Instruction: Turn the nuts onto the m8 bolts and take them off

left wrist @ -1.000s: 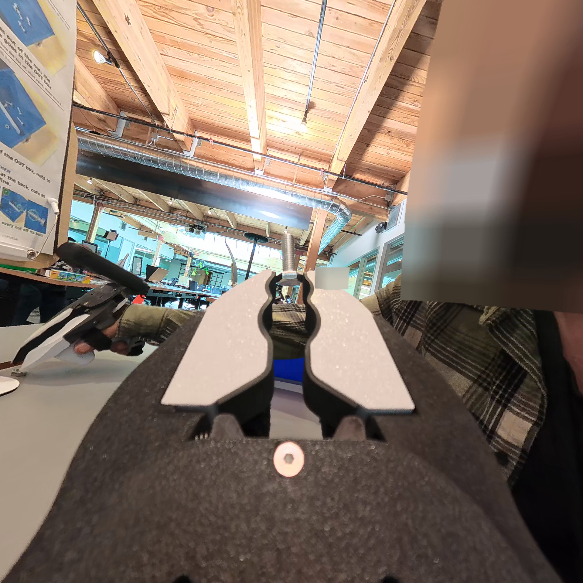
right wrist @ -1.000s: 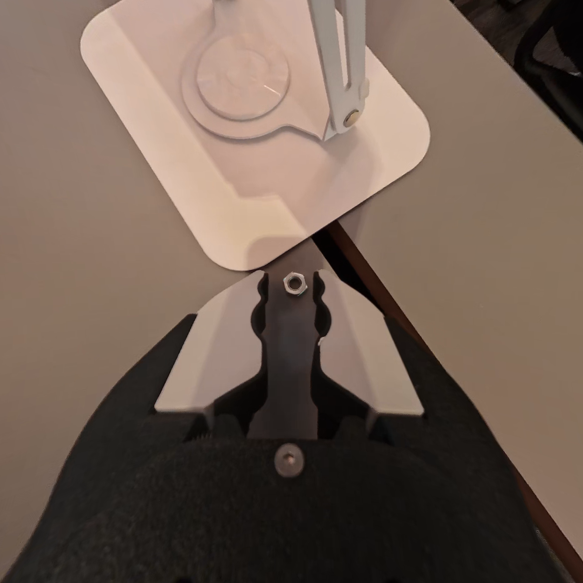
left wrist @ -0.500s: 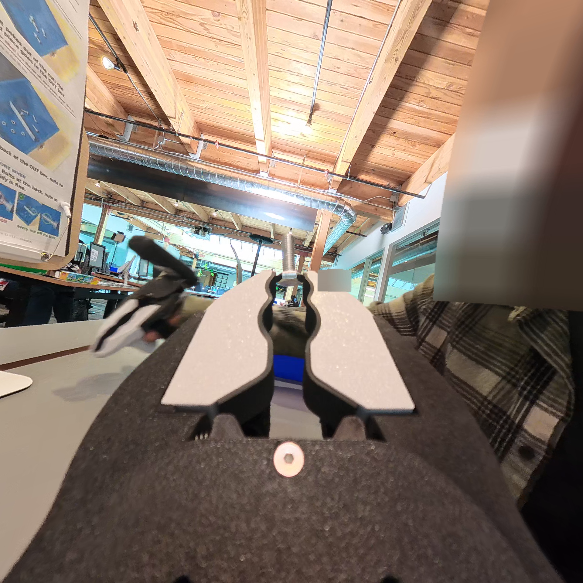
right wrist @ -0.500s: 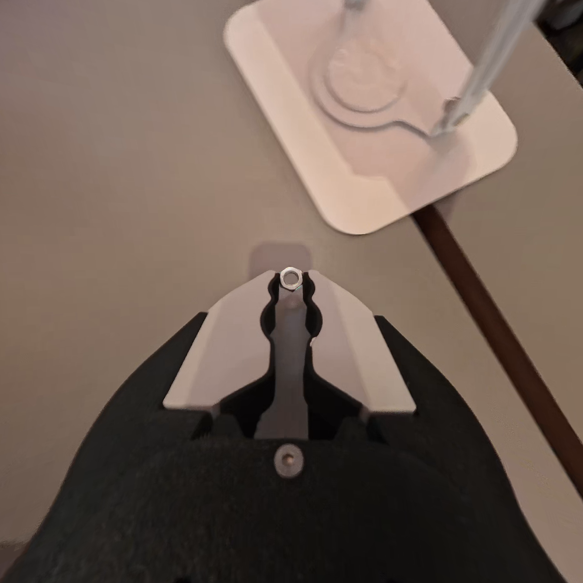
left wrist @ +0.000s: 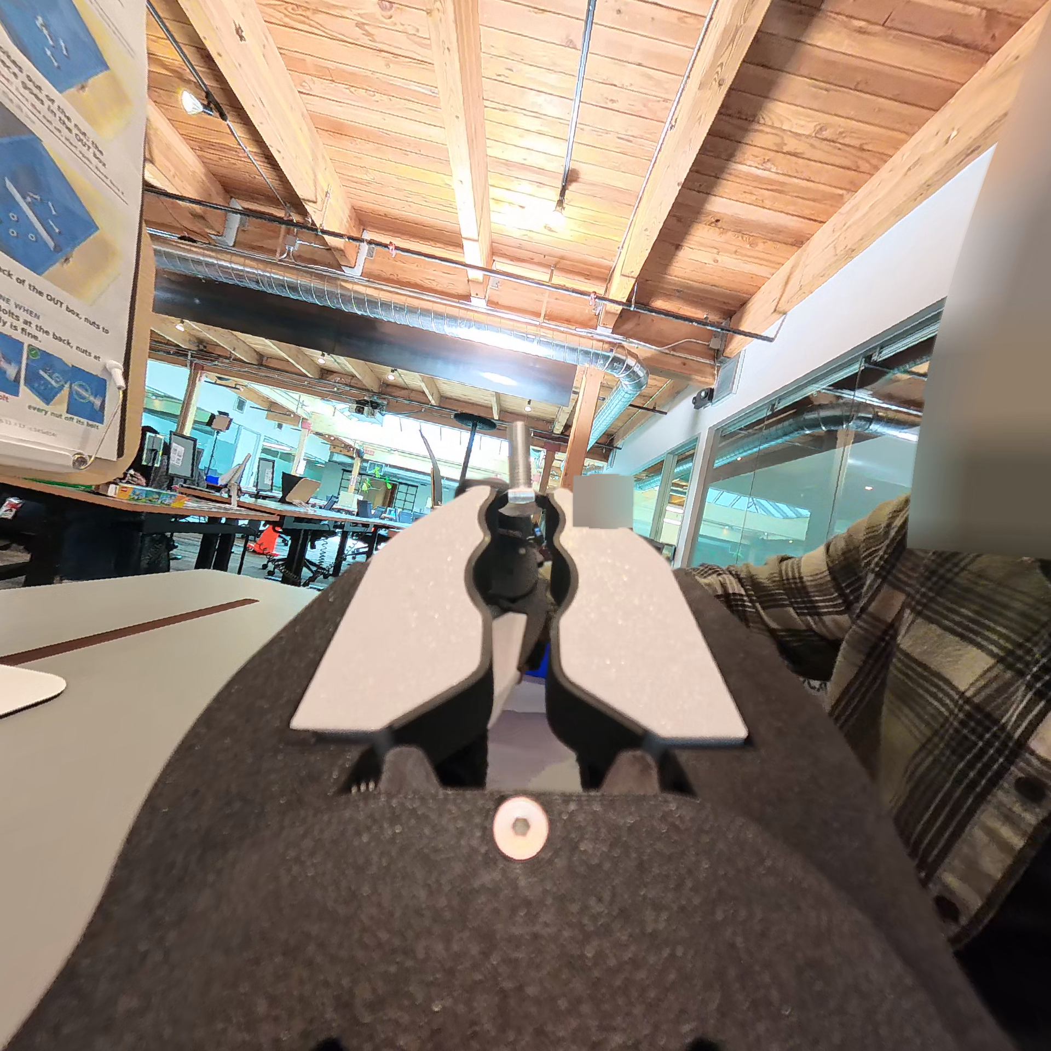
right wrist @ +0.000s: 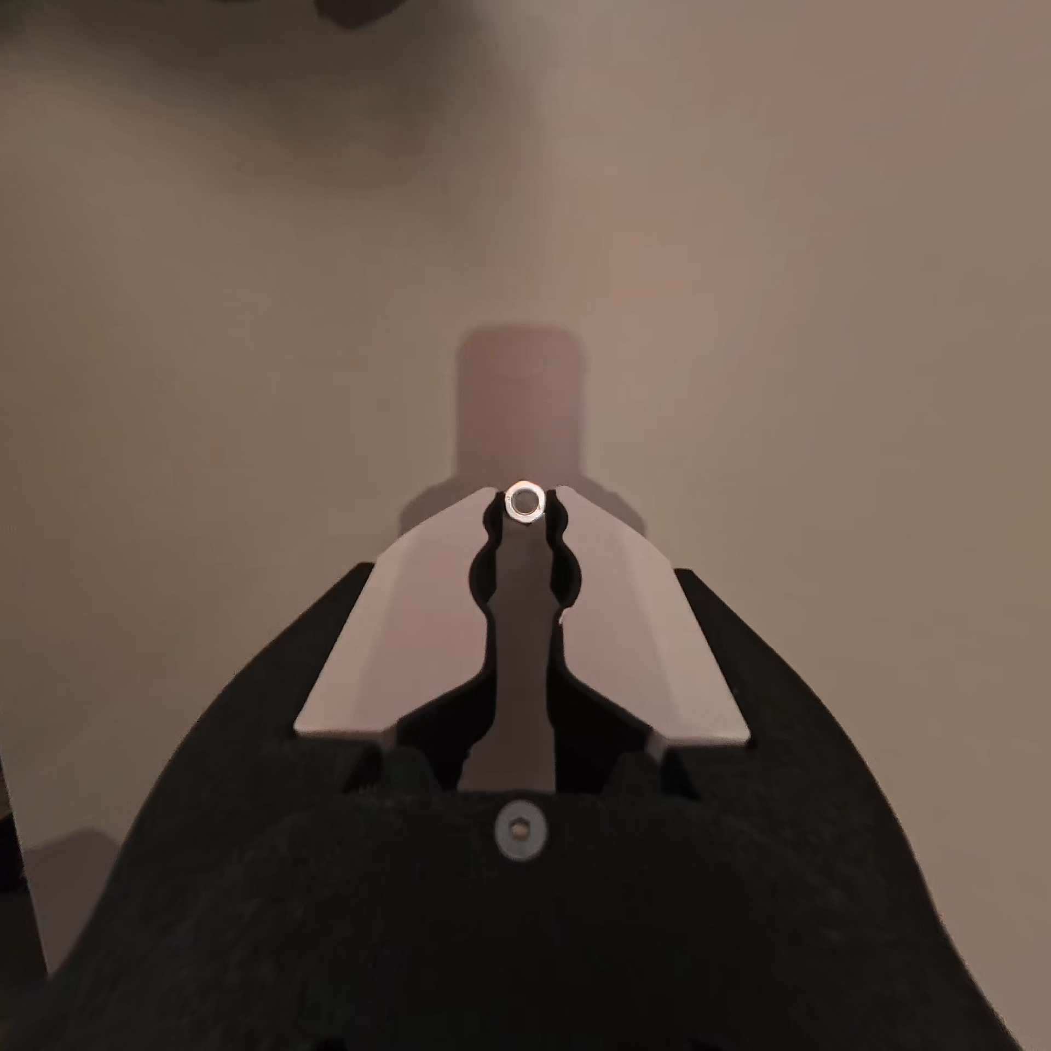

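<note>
The bolt (left wrist: 520,462) head sits partly hidden between the left jaws. Behind them, the right gripper (left wrist: 512,574) shows only in slivers. The white base (left wrist: 23,689) on the tabletop (left wrist: 114,739) is cut off at the left edge.

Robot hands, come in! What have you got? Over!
Left gripper shut on silver threaded bolt, upright. Right gripper shut on small silver hex nut. Nut not yet on. Nothing between visible.
</note>
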A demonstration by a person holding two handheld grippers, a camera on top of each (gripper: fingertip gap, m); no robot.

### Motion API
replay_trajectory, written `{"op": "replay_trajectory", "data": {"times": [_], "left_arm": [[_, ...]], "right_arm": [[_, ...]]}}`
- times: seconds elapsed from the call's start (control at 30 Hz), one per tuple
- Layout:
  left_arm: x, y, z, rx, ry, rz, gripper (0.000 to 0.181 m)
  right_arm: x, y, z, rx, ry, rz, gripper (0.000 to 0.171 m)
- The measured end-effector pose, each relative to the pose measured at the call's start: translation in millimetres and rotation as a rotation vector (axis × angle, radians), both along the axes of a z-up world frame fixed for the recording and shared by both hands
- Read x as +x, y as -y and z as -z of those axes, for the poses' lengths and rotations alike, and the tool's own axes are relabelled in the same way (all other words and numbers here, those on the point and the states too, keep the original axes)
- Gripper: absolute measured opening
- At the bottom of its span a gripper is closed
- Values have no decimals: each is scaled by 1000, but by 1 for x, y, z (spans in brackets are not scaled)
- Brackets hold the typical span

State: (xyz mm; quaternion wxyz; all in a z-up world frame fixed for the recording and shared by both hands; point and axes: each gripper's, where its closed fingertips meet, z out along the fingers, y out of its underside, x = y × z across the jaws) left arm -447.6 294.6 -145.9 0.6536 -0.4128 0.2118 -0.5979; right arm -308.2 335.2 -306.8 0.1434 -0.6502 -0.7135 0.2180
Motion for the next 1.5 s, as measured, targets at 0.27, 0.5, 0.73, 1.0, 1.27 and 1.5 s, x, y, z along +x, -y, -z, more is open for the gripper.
{"op": "replay_trajectory", "data": {"times": [0.27, 0.5, 0.73, 1.0, 1.27, 1.5], "left_arm": [[0, 0, 0, 6, -17, -10, 14], [1, 0, 1, 10, -24, -11, 14], [5, 3, -1, 22, -41, -8, 14], [5, 3, 0, 27, -58, -17, 14], [0, 1, 0, 25, -59, -36, 14], [-4, 1, -2, 31, -53, -50, 14]], "right_arm": [[4, 4, 26, -4, 62, -23, 14], [4, 2, 11, 9, -35, 25, 27], [9, 5, -10, 52, -143, 47, 32], [13, 11, 12, 99, 85, -165, 28], [9, 8, 16, 195, 336, -352, 30], [3, 12, 20, 188, 421, -426, 27]]}}
